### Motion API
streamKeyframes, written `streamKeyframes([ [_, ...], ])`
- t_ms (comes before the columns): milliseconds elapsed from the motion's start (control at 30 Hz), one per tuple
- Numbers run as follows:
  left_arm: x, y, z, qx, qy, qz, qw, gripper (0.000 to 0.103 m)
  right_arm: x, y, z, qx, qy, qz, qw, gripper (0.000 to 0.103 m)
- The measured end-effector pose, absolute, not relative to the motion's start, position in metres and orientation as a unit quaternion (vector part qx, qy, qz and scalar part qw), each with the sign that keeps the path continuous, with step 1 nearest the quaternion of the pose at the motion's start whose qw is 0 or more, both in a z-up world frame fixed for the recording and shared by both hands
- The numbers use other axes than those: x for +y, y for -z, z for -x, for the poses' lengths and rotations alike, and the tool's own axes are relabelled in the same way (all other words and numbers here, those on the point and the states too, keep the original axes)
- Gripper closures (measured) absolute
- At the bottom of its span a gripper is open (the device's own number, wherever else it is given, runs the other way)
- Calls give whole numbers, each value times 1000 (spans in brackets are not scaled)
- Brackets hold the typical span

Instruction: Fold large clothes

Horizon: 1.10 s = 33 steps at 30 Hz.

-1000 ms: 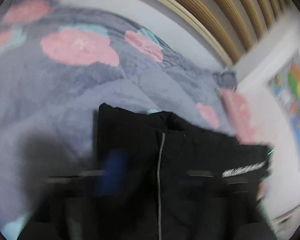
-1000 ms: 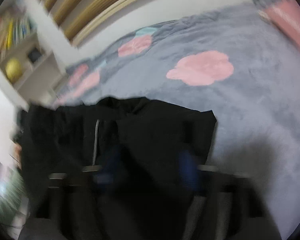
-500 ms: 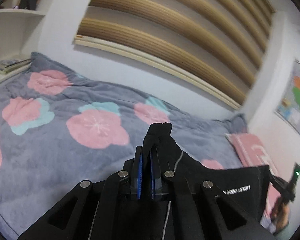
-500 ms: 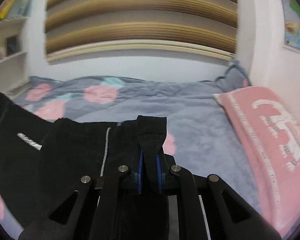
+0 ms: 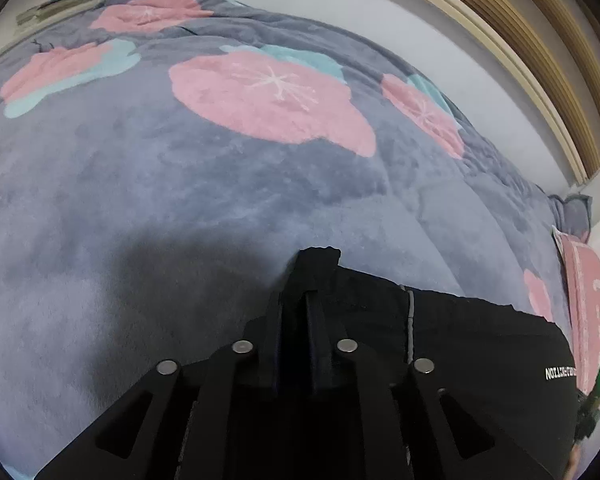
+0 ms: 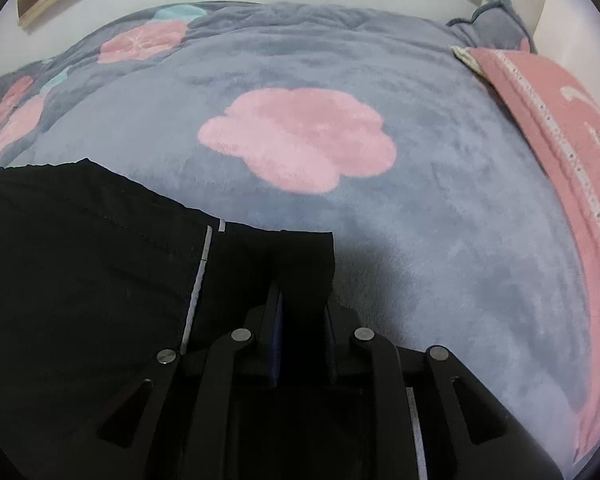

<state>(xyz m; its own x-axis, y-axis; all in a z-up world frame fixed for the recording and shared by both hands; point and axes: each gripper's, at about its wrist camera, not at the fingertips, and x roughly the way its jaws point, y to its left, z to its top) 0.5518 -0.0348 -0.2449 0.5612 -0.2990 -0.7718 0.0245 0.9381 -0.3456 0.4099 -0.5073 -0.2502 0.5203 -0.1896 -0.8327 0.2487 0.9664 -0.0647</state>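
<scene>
Both grippers pinch the black jacket: our left gripper [image 5: 300, 300] has its 2 fingers pressed onto a raised fold at one corner, and our right gripper [image 6: 302, 300] clamps the opposite corner the same way. Between them the black jacket [image 6: 88, 264] stretches out over the grey blanket [image 6: 440, 208] with pink flowers, its pale zipper [image 6: 198, 276] running down the front. White lettering [image 5: 560, 372] shows near its far edge. Off to the right lies a pink pillow [image 6: 560, 128].
</scene>
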Motion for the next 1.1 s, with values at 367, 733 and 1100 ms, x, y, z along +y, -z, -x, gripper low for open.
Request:
streamKeyframes([
  [367,-19,128,-460,342,210,147,904,63,-456,133,-318,350,29,-28,936,49],
  [733,-161,147,-371,399,319,54,858,48,-341,154,-329,427,1,-32,904,50],
  [1100,-178,222,-408,470,269,84,837,50,-353,216,-361,464,23,-36,885,48],
])
